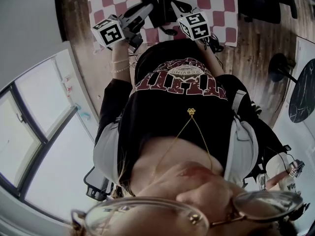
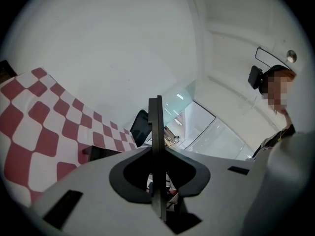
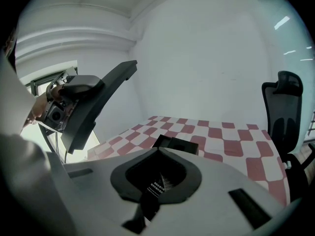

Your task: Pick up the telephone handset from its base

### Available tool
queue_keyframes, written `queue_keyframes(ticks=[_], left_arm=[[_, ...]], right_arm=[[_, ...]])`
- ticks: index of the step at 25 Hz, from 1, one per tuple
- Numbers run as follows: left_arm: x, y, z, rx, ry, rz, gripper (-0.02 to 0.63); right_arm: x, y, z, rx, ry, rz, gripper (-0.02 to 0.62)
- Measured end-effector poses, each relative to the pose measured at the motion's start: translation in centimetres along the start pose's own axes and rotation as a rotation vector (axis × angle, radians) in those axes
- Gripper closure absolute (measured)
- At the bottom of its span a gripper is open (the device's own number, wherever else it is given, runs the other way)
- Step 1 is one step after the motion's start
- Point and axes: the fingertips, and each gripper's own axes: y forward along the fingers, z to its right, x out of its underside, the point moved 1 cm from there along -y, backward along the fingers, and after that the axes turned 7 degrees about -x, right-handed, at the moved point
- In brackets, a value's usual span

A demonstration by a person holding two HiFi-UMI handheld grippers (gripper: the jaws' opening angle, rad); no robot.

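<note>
Black telephone [image 1: 165, 9] is seen on red-checked cloth [image 1: 216, 9]; left gripper [image 2: 156, 102] is closed, nothing held; right gripper [image 1: 177, 6] cannot be read.

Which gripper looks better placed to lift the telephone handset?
Probably the right gripper: it tilts down with the telephone straight ahead on the checked cloth. The left gripper is shut and aims past it, toward the wall.

The telephone [image 1: 165, 6] is a black unit lying flat on a red-and-white checkered cloth [image 1: 206, 4]. In the right gripper view it appears as a low, dark block. The handset cannot be distinguished from the base.
</note>
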Motion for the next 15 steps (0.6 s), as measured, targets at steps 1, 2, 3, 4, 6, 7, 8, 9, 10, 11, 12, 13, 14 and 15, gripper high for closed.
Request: queue_keyframes(ticks=[1, 2, 3, 4, 6, 7, 8, 9, 10, 11, 12, 13, 14, 15], left_arm=[[-0.05, 0.04, 0.04, 0.002, 0.000, -0.001, 0.525], [-0.08, 0.08, 0.09, 0.004, 0.001, -0.003, 0.525], [-0.08, 0.12, 0.14, 0.005, 0.002, -0.005, 0.525], [-0.05, 0.15, 0.18, 0.007, 0.003, -0.008, 0.525], [0.07, 0.19, 0.23, 0.009, 0.003, -0.015, 0.525], [0.13, 0.21, 0.24, 0.010, 0.004, -0.017, 0.525], [0.16, 0.25, 0.25, 0.011, 0.005, -0.020, 0.525], [0.14, 0.30, 0.28, 0.011, 0.006, -0.022, 0.525], [0.07, 0.36, 0.36, 0.011, 0.010, -0.024, 0.525], [-0.06, 0.41, 0.48, 0.012, 0.015, -0.026, 0.525], [-0.15, 0.43, 0.56, 0.013, 0.018, -0.029, 0.525], [-0.13, 0.43, 0.52, 0.015, 0.016, -0.031, 0.525], [-0.07, 0.44, 0.44, 0.017, 0.012, -0.033, 0.525], [-0.03, 0.47, 0.41, 0.019, 0.010, -0.035, 0.525]], right_arm=[[-0.04, -0.03, 0.01, 0.001, 0.003, 0.001, 0.575], [-0.05, -0.07, -0.01, 0.002, 0.004, 0.001, 0.575], [-0.03, -0.09, -0.08, 0.002, 0.003, -0.001, 0.575], [0.00, -0.11, -0.18, 0.001, 0.001, -0.003, 0.575], [0.10, -0.07, -0.42, -0.003, -0.004, -0.008, 0.575], [0.13, -0.04, -0.51, -0.005, -0.006, -0.010, 0.575], [0.14, -0.01, -0.57, -0.006, -0.007, -0.011, 0.575], [0.13, 0.01, -0.59, -0.007, -0.007, -0.011, 0.575], [0.10, 0.04, -0.58, -0.008, -0.007, -0.011, 0.575], [0.06, 0.07, -0.57, -0.008, -0.007, -0.011, 0.575], [0.01, 0.08, -0.56, -0.008, -0.005, -0.010, 0.576], [-0.05, 0.08, -0.58, -0.007, -0.004, -0.010, 0.577], [-0.11, 0.07, -0.59, -0.007, -0.002, -0.009, 0.575], [-0.16, 0.05, -0.58, -0.006, 0.000, -0.009, 0.576]])
